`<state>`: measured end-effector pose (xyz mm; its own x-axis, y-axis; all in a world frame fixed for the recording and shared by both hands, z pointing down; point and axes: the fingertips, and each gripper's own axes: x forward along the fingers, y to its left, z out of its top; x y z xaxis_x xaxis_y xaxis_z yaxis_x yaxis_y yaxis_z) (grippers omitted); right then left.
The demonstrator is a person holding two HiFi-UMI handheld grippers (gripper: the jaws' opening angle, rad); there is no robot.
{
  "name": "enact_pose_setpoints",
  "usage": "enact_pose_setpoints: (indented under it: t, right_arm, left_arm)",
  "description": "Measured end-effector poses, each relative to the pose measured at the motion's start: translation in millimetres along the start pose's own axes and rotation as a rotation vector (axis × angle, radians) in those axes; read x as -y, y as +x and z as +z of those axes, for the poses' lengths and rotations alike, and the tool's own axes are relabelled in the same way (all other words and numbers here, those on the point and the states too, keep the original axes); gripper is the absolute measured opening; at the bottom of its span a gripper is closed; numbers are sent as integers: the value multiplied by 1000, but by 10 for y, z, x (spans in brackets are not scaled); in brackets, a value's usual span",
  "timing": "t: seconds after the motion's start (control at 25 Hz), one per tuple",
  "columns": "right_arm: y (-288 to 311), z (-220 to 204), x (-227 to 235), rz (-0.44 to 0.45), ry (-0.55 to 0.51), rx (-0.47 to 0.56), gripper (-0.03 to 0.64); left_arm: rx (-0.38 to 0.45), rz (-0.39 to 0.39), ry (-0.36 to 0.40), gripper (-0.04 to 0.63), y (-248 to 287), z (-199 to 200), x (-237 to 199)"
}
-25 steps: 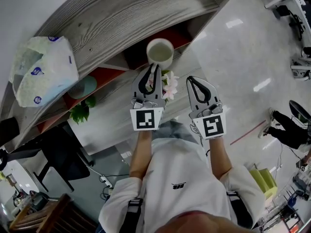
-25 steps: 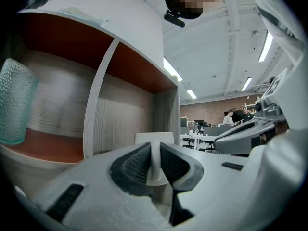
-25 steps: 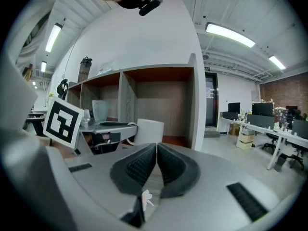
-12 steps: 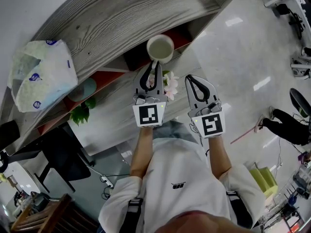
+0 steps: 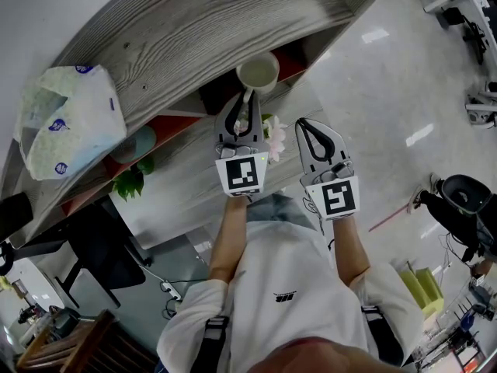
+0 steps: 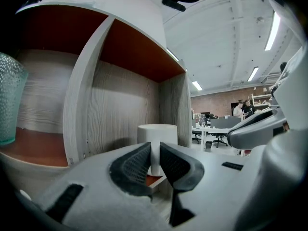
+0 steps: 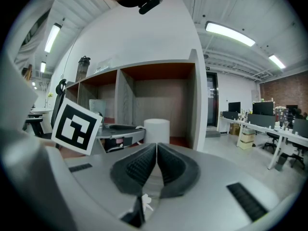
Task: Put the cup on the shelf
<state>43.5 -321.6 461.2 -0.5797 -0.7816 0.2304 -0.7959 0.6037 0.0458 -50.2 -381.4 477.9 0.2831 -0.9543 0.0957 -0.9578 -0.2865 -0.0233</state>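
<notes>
Reaching further forward than a second ago, the left claw (image 5: 247,101) has carried the cup (image 5: 258,72) up to the shelf (image 5: 194,29), so that the cup's rim now sits against the edge of the grey top board where before it stood clear of it; the right claw (image 5: 303,127) has barely shifted. In the left gripper view the left claw (image 6: 155,159) is clenched on the cup's thin white handle (image 6: 155,148), and the cup (image 6: 157,134) stands upright just beyond the jaw tips, at the mouth of the shelf's end compartment (image 6: 134,100); whether its base touches the orange floor there cannot be told. The right claw (image 7: 156,150) is clenched on nothing, pads pressed together, beside the left one and well short of the cup (image 7: 156,130). The shelf is grey wood-grain outside and rust-orange within; a white plastic bag (image 5: 66,119) lies on its top, and a teal glass (image 6: 9,100) stands in the neighbouring compartment. Glossy pale floor (image 5: 388,76) spreads to the right, with office desks (image 7: 269,124) under strip lights beyond.
</notes>
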Motion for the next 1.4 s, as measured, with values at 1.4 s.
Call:
enact_pose_setpoints:
  t: [1.4]
  right_arm:
    - [-73,53,-32,4,-2,15,31]
  left_arm:
    - [-32,1,31,146,87,15,-25]
